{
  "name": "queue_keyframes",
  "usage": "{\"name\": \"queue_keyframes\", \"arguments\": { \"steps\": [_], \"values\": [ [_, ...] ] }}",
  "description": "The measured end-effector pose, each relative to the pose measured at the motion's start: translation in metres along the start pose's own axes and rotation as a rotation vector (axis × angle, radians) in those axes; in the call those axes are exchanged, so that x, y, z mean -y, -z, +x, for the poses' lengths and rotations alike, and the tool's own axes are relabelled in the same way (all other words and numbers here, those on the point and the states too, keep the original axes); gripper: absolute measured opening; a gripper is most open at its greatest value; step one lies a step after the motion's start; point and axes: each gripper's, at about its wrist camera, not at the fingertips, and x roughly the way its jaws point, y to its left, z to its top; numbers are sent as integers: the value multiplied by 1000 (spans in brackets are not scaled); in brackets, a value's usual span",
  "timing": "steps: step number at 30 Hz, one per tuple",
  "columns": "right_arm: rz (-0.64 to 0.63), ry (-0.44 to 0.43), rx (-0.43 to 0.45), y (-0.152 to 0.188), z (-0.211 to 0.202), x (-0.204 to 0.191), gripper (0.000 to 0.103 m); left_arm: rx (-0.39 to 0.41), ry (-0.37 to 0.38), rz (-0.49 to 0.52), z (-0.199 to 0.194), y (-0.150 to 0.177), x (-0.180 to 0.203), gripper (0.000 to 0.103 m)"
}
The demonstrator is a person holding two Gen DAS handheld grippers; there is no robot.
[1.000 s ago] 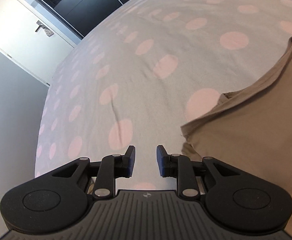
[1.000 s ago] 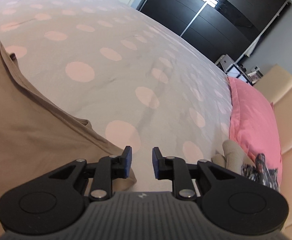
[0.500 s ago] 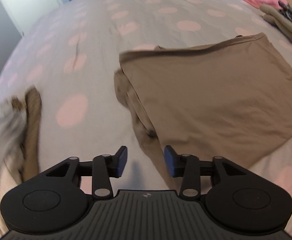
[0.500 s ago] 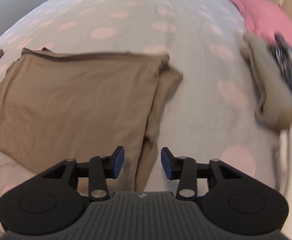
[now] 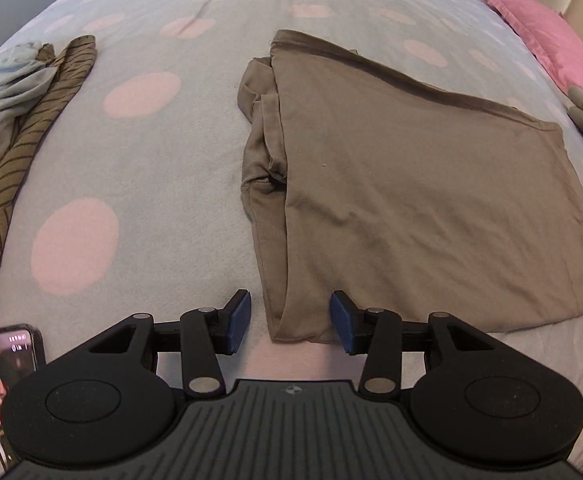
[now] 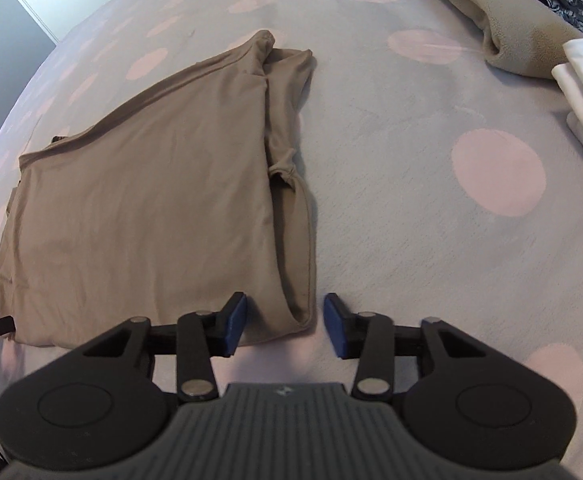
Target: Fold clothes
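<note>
The brown shirt (image 5: 411,184) lies flat on the spotted bed (image 5: 139,168), already folded in from both sides, with each near corner sitting right between a claw's blue pads. The left claw (image 5: 289,324) is released: its pads stand apart on either side of the shirt's near left corner, the right pad close against the cloth edge but not pinching it. The right claw (image 6: 285,324) is also released, though its jaws have just been closing a little, with the shirt's near right corner (image 6: 295,312) between them and no pad pressing yet.

The step in hand looks like taking both near corners to fold the shirt away from the person. To do it well, each claw should sink until the lower pad edge meets the bed, then clench on every layer at the corner, including the tucked sleeve strip (image 6: 291,200) ahead of the right claw, which could slip out if only the top layer is caught. Both claws should clench together and lift evenly so the hem stays straight.

Folded clothes (image 6: 531,24) lie far ahead and to the right of the right claw; a striped garment (image 5: 23,152) lies well left of the left claw, clear of the path.
</note>
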Motion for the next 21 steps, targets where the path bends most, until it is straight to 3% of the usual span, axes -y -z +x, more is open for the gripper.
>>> {"name": "queue_keyframes", "arguments": {
  "steps": [3,4,5,15,21],
  "values": [
    [-14,0,23,2,1,-7,7,41,-22,25,-2,5,8,22],
    [-14,3,28,2,0,-9,7,51,-25,29,-3,5,10,10],
    [-13,7,33,3,-1,-10,6,57,-23,28,-4,6,10,6],
    [86,-57,45,-21,-47,-3,4,58,33,13,-55,-24,1,2],
    [115,-80,22,-18,-86,7,4,-29,86,-19,-83,-23,-7,1]
  ]
}}
